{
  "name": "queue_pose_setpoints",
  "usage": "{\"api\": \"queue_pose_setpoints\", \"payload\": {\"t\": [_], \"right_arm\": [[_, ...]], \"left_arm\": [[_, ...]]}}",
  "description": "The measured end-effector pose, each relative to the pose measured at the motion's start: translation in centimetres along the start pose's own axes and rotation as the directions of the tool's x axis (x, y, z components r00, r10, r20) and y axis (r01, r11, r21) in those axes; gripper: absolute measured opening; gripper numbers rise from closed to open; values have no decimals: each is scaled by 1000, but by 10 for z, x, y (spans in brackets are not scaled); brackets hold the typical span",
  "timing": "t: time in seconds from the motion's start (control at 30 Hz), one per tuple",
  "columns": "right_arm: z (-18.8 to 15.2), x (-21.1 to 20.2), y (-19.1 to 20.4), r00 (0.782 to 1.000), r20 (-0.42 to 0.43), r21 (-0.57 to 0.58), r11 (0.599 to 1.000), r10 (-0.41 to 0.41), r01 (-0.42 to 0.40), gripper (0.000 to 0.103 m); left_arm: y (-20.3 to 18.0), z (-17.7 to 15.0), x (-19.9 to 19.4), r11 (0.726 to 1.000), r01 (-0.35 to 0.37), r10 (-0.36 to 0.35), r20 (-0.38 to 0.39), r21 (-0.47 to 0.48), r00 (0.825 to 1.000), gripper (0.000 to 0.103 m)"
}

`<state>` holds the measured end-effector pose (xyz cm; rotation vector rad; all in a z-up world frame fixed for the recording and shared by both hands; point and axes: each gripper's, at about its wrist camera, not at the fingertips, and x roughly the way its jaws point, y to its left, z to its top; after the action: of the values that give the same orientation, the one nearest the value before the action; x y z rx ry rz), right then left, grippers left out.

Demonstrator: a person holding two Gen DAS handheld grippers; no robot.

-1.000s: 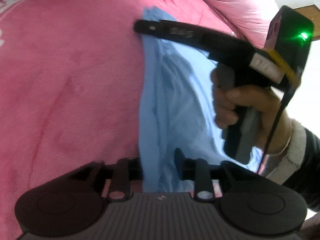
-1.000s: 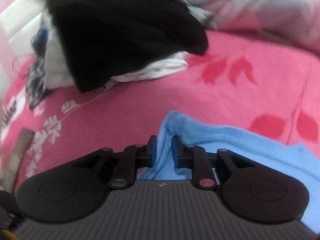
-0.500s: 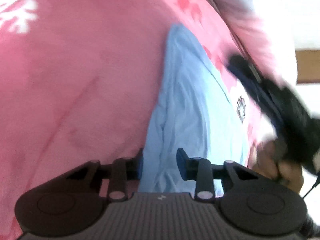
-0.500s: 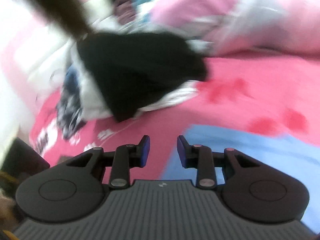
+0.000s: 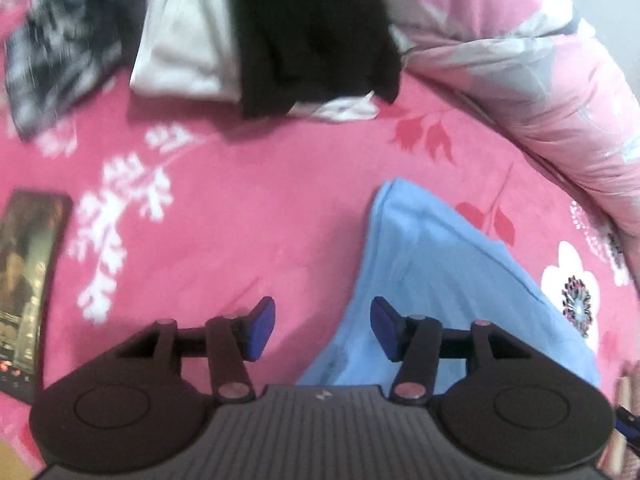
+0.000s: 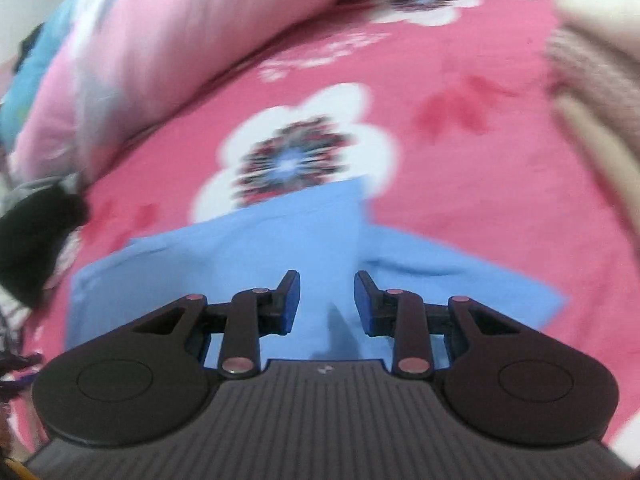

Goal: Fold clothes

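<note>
Right, lines run left to right:
Phone-like dark slab (image 5: 30, 280): at 9 o'clock of the left view, flat on the pink floral fleece bedsheet (image 5: 224, 200), well apart from the work.
Clothes pile: black garment (image 5: 316, 36) draped over white cloth (image 5: 180, 40), at 12 o'clock in the left view; far from both tongs.
Left gripper (image 5: 322, 326): jaws wide apart, nothing btwn the blue pads (image 5: 260, 326); hovers at the near-left edge of the shirt.
Task item: light blue cotton garment (image 5: 436, 280) lies flat on the sheet as a compact panel w/ layered edges, at 3–5 o'clock in the left view, 6 o'clock in the right view (image 6: 256, 248).
Right gripper (image 6: 327, 304): jaws apart, holding nothing, above the blue cloth.
Quilt: rolled pink-and-grey quilt (image 5: 520, 80) at 1–2 o'clock, clear of the garment.
Stage (judgement): fits either a pause btwn folds or a finished fold just let go; blur hides the layer count.
Doing it well: if another fold is due, pinch both corners of one edge, all layers, lift low, carry evenly, lay edge to edge.
Risk: thin fabric slips; a single-layer pinch would drag the fold open.
</note>
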<state>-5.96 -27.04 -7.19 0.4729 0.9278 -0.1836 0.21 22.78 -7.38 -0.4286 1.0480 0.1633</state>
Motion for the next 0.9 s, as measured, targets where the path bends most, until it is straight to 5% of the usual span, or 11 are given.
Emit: {"api": "queue_pose_setpoints", "payload": {"t": [0.1,0.2,0.37,0.43,0.47,0.53,0.67,0.9], "right_arm": [[1,1,-27,998,-18,-55,997,-59,58,30],[0,5,-54,997,-41,-40,997,-67,65,35],[5,4,-75,999,-25,-59,998,-28,27,42],[10,2,-79,1000,-9,-68,998,16,-16,42],[13,1,-81,999,-1,-73,997,38,-38,42],[19,1,-84,996,14,-78,993,93,-92,42],[41,29,-74,961,-20,-42,960,275,-276,42],[57,95,-53,943,-97,-86,942,318,-326,33]], "left_arm": [[-50,-16,-5,994,34,-37,25,102,999,57],[-113,-43,-1,949,170,-165,-41,264,985,58],[-237,-96,33,776,432,-325,-296,460,898,62],[-284,-117,45,704,476,-330,-351,527,876,62],[-297,-125,49,696,477,-322,-360,537,875,62],[-320,-137,55,697,468,-300,-371,543,879,61],[-317,-144,60,758,411,-258,-346,507,902,57],[-276,-122,62,827,263,-149,-258,498,955,56]]}}
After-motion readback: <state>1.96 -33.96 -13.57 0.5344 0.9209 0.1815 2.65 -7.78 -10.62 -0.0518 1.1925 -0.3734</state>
